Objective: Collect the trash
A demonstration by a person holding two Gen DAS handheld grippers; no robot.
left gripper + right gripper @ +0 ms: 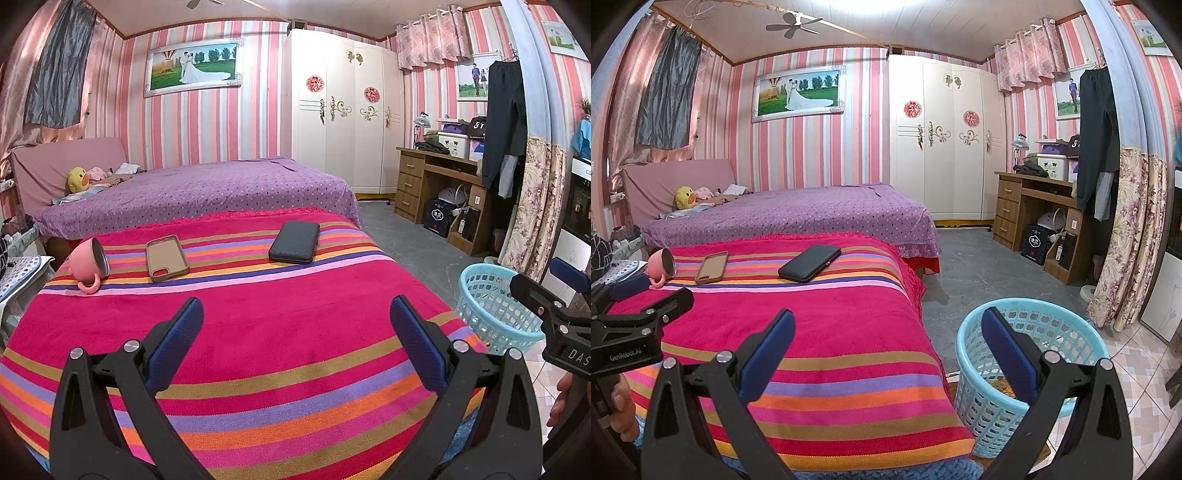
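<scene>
Pink-striped bedroom; a striped red blanket (258, 325) is covering the near surface. A turquoise basket (1030, 373) is standing upright on the floor just beside the blanket's right edge, mouth facing up, something lying at its bottom. Grey floor beyond it is lying open. On the blanket's far part: a tipped pink mug (89, 264), a phone case (167, 257), a black wallet (294, 242). The left gripper (295, 339) is hovering over the blanket, fingers spread wide, holding nothing. The right gripper (886, 347) is hovering over the blanket's edge and the basket, likewise wide and empty.

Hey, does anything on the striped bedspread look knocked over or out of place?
Yes: the pink mug lies tipped on its side at the far left, mouth facing right. The phone case lies empty beside it, inside up.
</scene>
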